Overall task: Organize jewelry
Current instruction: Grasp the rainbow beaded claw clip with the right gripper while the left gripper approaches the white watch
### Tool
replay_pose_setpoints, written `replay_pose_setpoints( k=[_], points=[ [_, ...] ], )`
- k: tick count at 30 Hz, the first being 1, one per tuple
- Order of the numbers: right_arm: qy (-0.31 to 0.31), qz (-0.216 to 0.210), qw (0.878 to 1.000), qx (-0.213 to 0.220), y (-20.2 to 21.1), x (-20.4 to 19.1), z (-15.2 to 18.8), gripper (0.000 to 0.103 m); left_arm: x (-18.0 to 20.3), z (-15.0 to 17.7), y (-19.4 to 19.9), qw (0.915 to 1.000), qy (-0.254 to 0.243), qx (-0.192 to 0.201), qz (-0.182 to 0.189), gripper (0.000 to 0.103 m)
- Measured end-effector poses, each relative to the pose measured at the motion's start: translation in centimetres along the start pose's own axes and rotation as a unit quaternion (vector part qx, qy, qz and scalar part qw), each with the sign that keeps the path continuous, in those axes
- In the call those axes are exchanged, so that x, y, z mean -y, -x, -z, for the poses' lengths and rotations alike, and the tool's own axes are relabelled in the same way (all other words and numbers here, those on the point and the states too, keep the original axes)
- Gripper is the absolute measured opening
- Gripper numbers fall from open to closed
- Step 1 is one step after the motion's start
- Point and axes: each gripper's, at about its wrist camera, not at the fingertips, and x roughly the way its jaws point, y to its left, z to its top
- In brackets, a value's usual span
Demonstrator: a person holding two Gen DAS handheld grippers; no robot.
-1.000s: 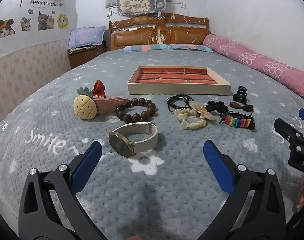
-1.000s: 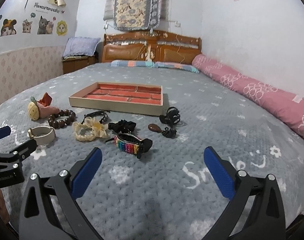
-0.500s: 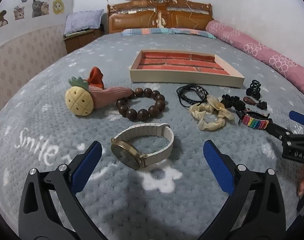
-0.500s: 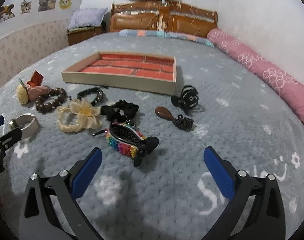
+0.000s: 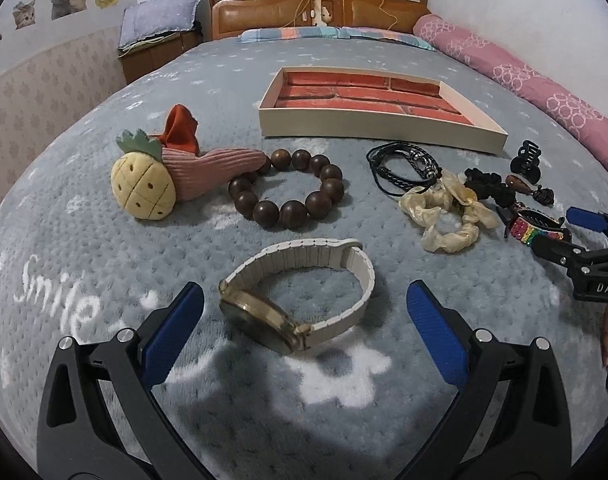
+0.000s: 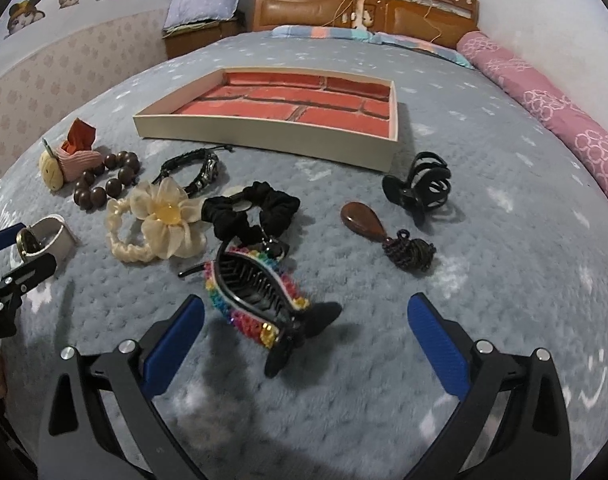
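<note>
Both claws are coming down closer to the bed (image 5: 103, 240) than they were a moment ago, so the jewelry is looking bigger now. The left claw (image 5: 304, 336) is spread wide and holding nothing, and the white watch (image 5: 299, 296) is lying right between its blue tips. The right claw (image 6: 304, 340) is spread wide too, holding nothing, and the rainbow hair clip (image 6: 259, 300) is sitting between its tips. The tray (image 5: 380, 124) with the red brick floor is sitting farther up the bed, and nothing is lying in it yet. In front of the tray the brown bead bracelet (image 5: 289, 188), the black cord bracelet (image 5: 404, 168), the cream scrunchie (image 5: 444, 216) and the black scrunchie (image 6: 251, 212) are lying in a row. The pineapple toy (image 5: 143, 188) is lying beside the beads, on the side away from the cords. Moving in close likely means the picking up is about to start, watch and clip first, then a trip over to the tray.
</note>
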Motion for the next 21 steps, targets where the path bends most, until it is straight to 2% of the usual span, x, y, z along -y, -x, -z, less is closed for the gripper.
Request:
replay_pose_setpoints(
  k=[2, 6, 7, 12, 21],
  points=[
    [0.002, -0.007, 1.000, -0.003, -0.3, 0.2, -0.2, 0.098, 0.1, -0.2, -0.3, 0.9999, -0.010, -0.001, -0.006, 0.098],
    [0.004, -0.029, 1.000, -0.007, -0.6, 0.2, -0.1, 0.083, -0.3, -0.5, -0.9, 0.9999, -0.007, -0.011, 0.000, 0.098],
    [0.007, -0.030, 1.000, -0.006, -0.6, 0.1, -0.1, 0.081, -0.4, -0.5, -1.1, 0.9999, -0.002, -0.014, 0.003, 0.098],
    [0.022, -0.036, 0.999, -0.003, -0.4, -0.6, 0.1, 0.063, -0.5, -0.7, -1.5, 0.9997, 0.000, -0.021, 0.012, 0.098],
    [0.033, -0.012, 0.999, 0.007, 0.1, -1.3, 0.4, 0.062, -0.3, -0.8, -2.4, 0.9990, -0.011, -0.031, 0.029, 0.098]
  ],
)
